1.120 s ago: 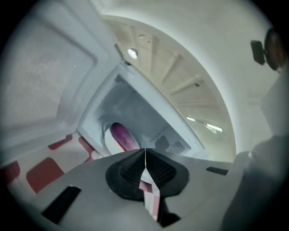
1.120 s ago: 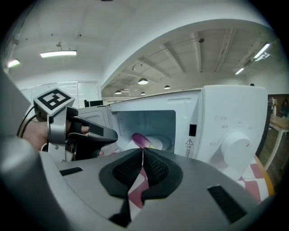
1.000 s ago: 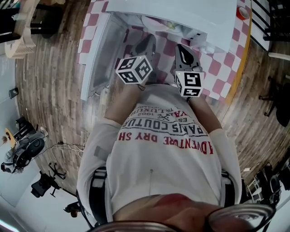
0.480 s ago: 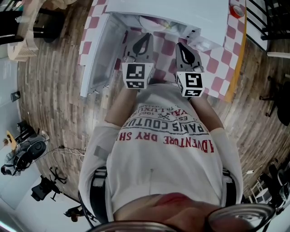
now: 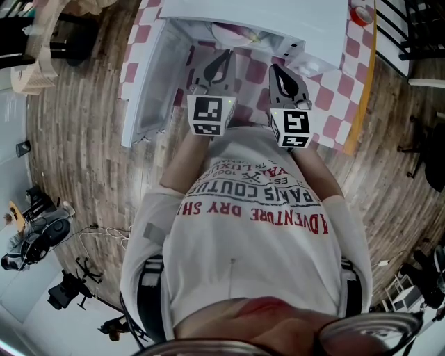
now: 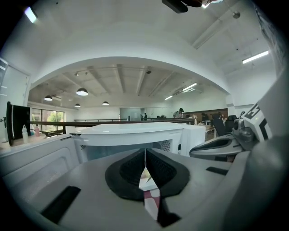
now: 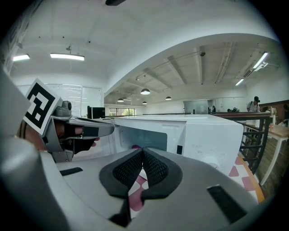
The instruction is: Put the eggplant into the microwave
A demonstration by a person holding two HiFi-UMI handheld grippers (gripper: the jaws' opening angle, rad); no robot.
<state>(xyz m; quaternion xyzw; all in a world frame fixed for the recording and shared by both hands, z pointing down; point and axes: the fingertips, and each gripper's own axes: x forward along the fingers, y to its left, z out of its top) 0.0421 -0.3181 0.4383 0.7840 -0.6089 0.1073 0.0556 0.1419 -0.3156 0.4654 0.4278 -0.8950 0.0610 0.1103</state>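
The white microwave (image 5: 278, 17) stands on a pink-checked cloth with its door (image 5: 142, 83) swung open to the left. Both grippers hover side by side just in front of its opening. My left gripper (image 5: 217, 66) is shut with nothing in it, its pads meeting in the left gripper view (image 6: 145, 155). My right gripper (image 5: 281, 78) is shut and empty too (image 7: 142, 155). A small purple patch (image 7: 135, 147), possibly the eggplant, shows low inside the microwave's cavity (image 7: 144, 135); the jaws hide the rest of it.
The checked tablecloth (image 5: 330, 104) ends in a yellowish table edge (image 5: 361, 90) on the right, with wood floor beyond. A red round item (image 5: 361, 14) sits at the table's far right corner. The person's torso fills the lower head view.
The left gripper has turned and swung forward, so it now points at the microwave alongside the right one. The right gripper has barely moved.
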